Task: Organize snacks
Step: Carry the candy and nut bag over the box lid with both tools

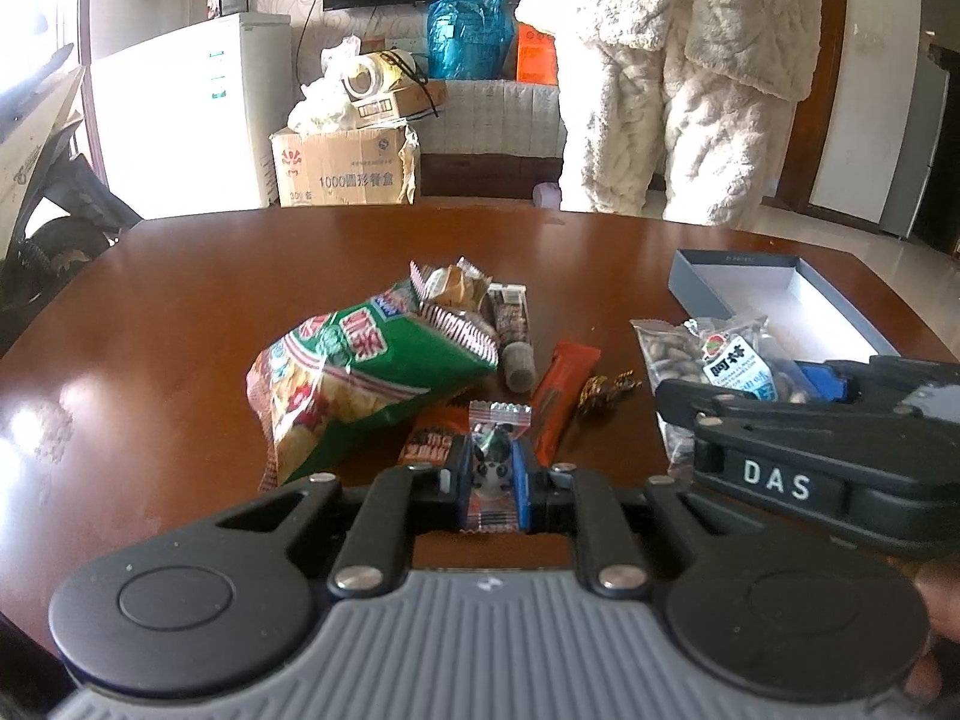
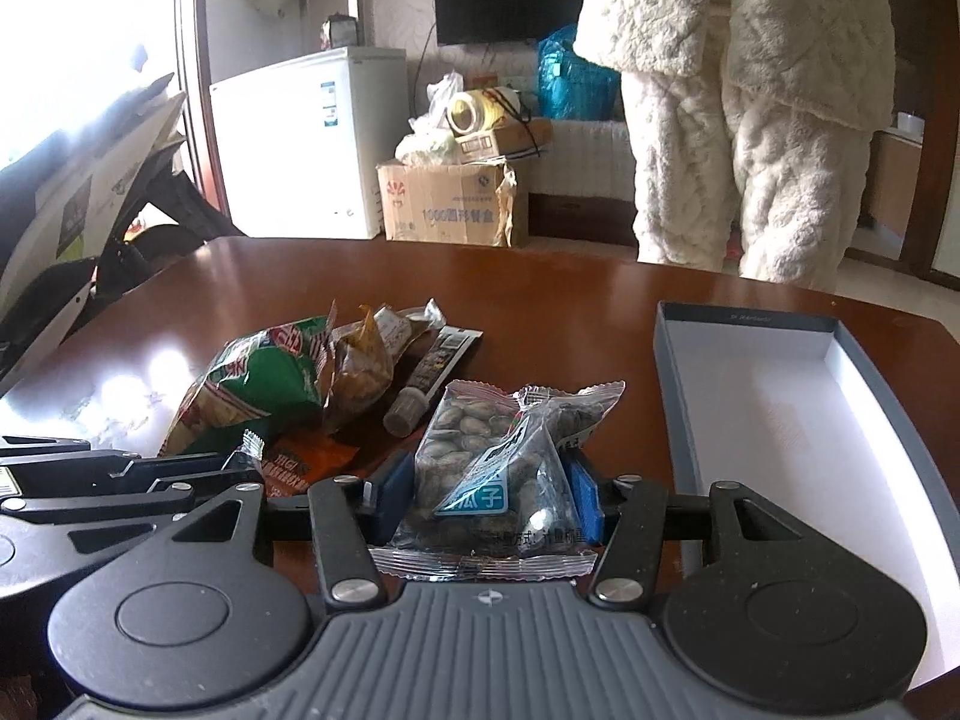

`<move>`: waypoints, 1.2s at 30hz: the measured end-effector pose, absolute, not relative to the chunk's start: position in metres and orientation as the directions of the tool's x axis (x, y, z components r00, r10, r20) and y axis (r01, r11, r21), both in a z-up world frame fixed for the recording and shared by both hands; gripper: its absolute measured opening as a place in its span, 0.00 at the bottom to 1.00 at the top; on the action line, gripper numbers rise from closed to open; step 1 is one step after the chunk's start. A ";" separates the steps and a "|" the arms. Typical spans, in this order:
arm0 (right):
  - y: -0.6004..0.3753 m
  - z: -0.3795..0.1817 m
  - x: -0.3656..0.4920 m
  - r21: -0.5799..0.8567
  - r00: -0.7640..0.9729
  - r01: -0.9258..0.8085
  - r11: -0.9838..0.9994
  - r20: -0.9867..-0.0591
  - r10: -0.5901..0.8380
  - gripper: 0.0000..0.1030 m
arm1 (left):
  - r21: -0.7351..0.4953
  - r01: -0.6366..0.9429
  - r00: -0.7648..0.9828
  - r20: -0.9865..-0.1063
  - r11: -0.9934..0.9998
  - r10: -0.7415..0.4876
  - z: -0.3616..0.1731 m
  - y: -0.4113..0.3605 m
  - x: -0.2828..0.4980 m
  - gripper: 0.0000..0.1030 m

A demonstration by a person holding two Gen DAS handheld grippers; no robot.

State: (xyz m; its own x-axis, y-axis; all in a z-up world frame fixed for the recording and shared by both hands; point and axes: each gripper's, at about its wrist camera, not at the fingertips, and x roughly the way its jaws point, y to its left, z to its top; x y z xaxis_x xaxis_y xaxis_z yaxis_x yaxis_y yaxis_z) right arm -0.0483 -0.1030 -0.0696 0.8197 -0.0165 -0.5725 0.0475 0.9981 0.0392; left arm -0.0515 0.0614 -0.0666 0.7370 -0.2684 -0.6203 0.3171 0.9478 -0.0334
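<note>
The left gripper (image 1: 493,474) pinches a light candy packet (image 1: 495,468); the right gripper (image 2: 486,492) squeezes a soft, crinkly seed bag (image 2: 498,468) at its middle.

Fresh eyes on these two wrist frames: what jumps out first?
Both grippers are loaded: the left gripper pinches a small clear candy packet with red edges, the right gripper clamps a clear bag of pale seeds with a teal label. Left of centre on the brown wooden table lies a big green-and-red chip bag; the empty grey box with white lining waits at the right.
</note>
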 end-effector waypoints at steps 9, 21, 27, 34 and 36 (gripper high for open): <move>-0.124 -0.052 -0.058 0.026 0.836 0.087 0.996 -0.546 -0.058 0.52 | -0.026 0.353 0.744 -0.599 0.935 -0.297 -0.049 0.038 -0.046 0.11; -0.166 -0.035 -0.073 0.013 0.842 0.166 0.986 -0.522 -0.135 0.52 | -0.021 0.431 0.733 -0.574 0.902 -0.364 -0.026 -0.012 -0.045 0.11; -0.191 -0.030 -0.080 0.001 0.836 0.210 0.978 -0.519 -0.179 0.52 | -0.016 0.473 0.717 -0.574 0.881 -0.395 -0.019 -0.043 -0.043 0.11; -0.230 -0.032 -0.092 -0.002 0.814 0.284 0.959 -0.528 -0.243 0.52 | 0.011 0.544 0.696 -0.565 0.839 -0.444 -0.013 -0.091 -0.048 0.11; -0.239 -0.034 -0.095 0.001 0.806 0.305 0.952 -0.533 -0.258 0.52 | 0.018 0.563 0.688 -0.565 0.827 -0.456 -0.013 -0.104 -0.050 0.11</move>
State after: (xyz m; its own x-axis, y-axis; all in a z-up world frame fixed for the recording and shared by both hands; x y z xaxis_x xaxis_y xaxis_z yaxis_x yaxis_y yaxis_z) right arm -0.0954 -0.2394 -0.0341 0.8056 -0.2578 -0.5334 0.3054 0.9522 0.0011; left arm -0.0505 -0.1036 -0.0131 0.6875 -0.4559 -0.5652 0.5626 0.8265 0.0176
